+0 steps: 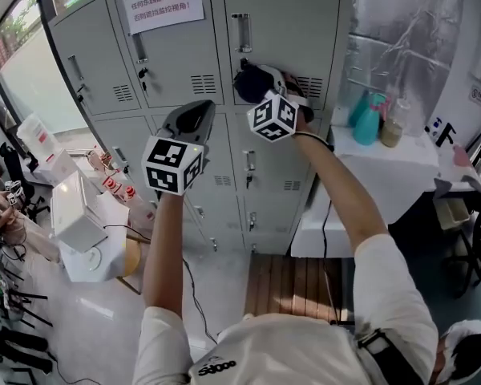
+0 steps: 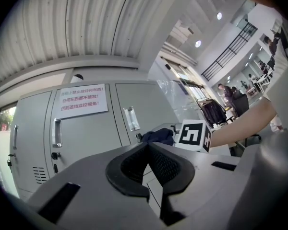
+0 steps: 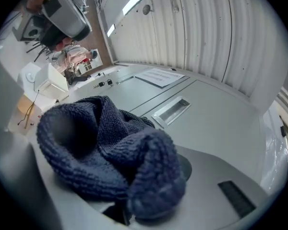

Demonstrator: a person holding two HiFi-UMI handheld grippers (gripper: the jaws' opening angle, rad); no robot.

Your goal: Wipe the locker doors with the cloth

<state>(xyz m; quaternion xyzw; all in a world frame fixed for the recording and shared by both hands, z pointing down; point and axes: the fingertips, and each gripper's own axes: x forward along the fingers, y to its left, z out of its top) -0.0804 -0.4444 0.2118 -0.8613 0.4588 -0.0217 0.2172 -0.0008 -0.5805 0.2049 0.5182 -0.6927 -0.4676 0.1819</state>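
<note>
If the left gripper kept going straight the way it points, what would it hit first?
Probably the grey metal locker door, close beside the dark blue knitted cloth; depth is hard to judge.

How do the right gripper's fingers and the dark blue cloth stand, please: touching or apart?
Touching. The right gripper view shows the cloth bunched between the fingers of the right gripper, which are clamped on it.

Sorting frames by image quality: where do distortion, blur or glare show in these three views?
Head view: fisheye bows the locker doors. Left gripper view: dark vignette, ceiling lamps blown out, left gripper sharp, jaws shut. Right gripper view: the cloth goes soft at its near fold.
</note>
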